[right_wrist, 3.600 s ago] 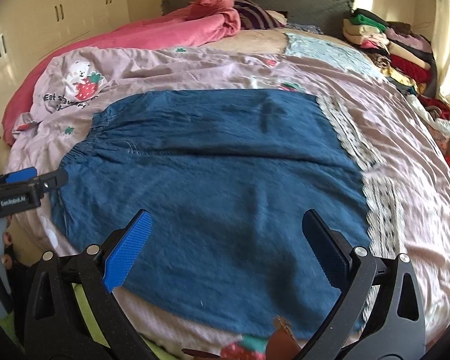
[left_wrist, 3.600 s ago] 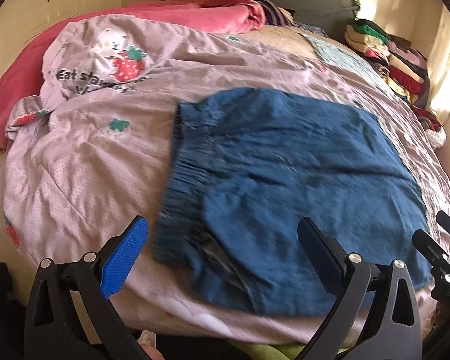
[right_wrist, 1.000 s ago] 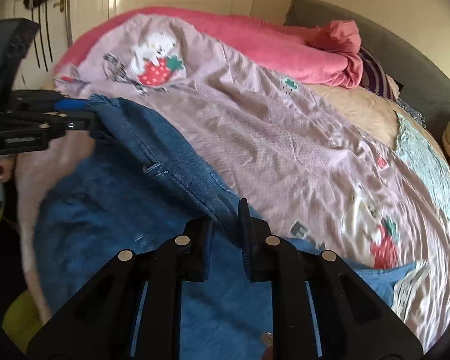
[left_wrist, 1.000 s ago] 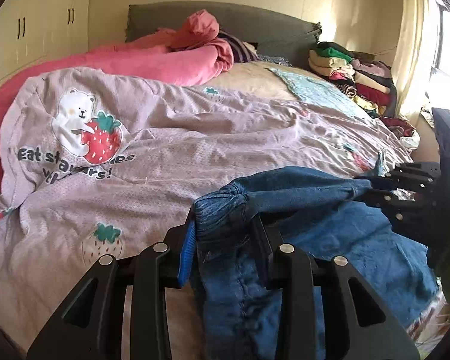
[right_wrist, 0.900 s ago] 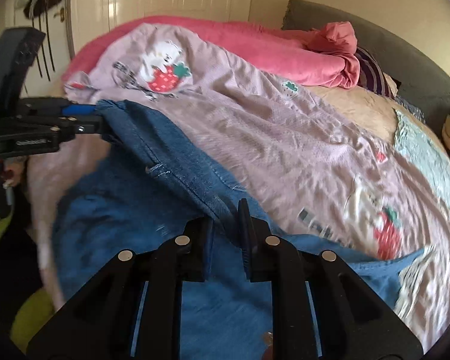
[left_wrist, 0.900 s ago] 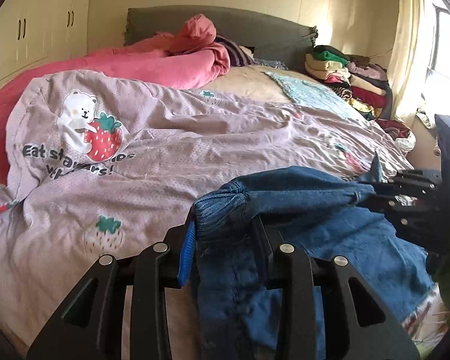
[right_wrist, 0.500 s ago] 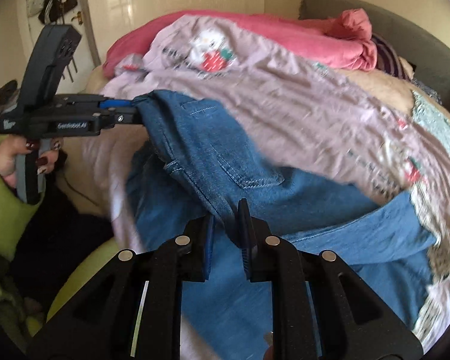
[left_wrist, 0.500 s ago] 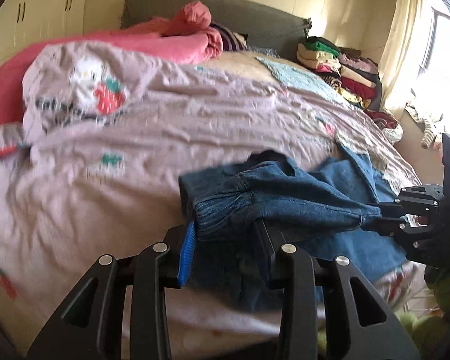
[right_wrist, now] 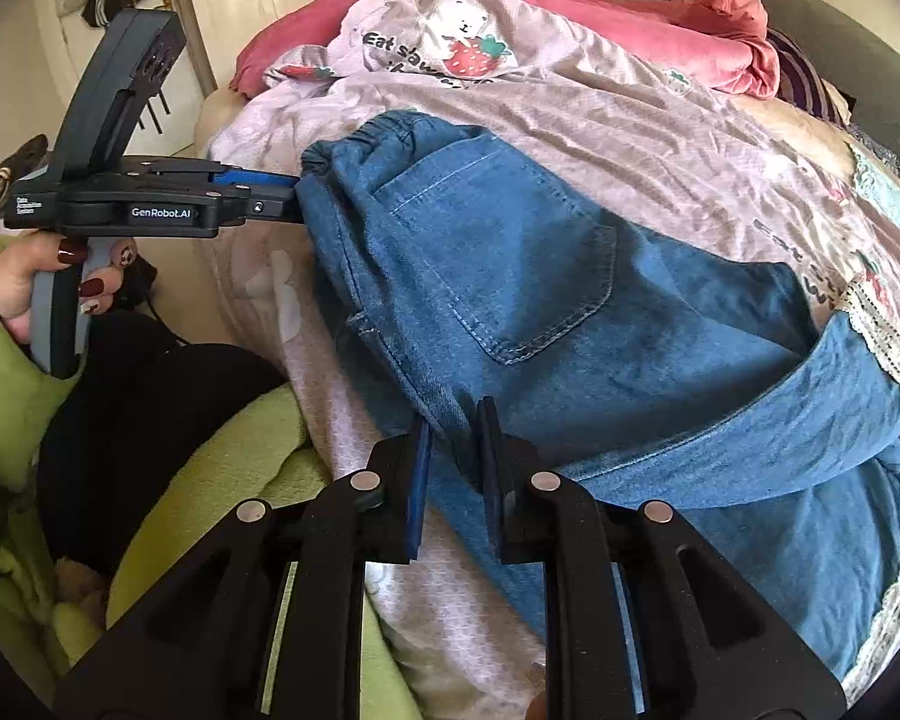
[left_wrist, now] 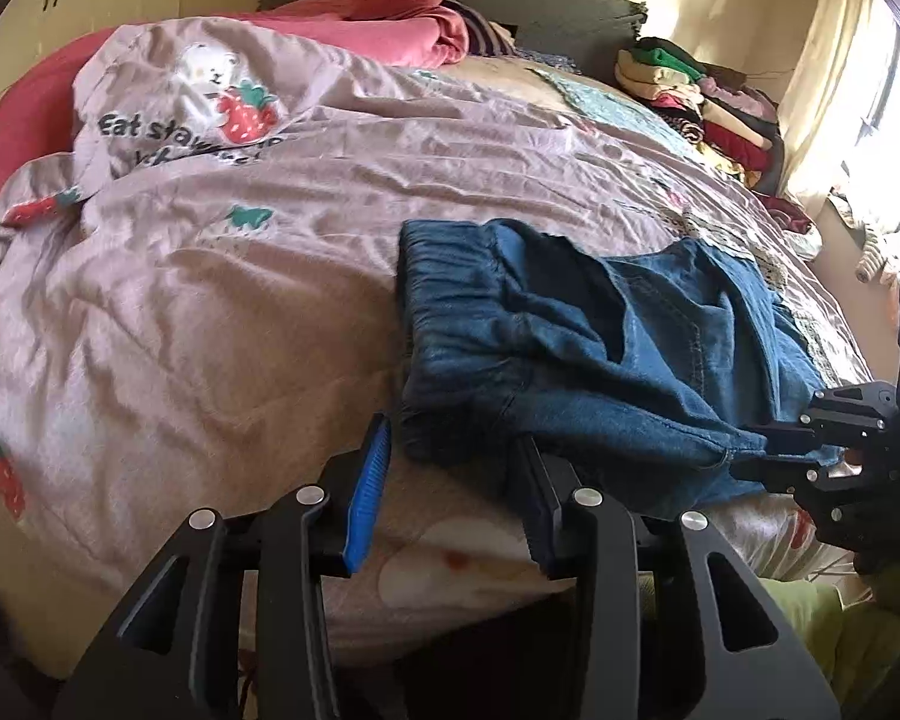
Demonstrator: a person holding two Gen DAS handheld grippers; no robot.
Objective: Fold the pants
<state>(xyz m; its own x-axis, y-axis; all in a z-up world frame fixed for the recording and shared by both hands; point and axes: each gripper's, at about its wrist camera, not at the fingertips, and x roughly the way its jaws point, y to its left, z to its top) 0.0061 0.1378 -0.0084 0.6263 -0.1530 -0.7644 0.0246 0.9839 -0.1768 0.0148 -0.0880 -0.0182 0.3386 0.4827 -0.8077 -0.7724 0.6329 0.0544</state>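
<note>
Blue denim pants folded over at the near edge of the bed.

My left gripper is opening, waistband between its pads but no longer pinched; my right gripper clamps the pants' near folded edge on the lilac strawberry quilt.

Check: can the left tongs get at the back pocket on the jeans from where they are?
Probably yes. The back pocket faces up on the folded jeans, nothing lying over it. The left tongs sit at the waistband end, opening off the denim; the right tongs pinch a different edge.
</note>
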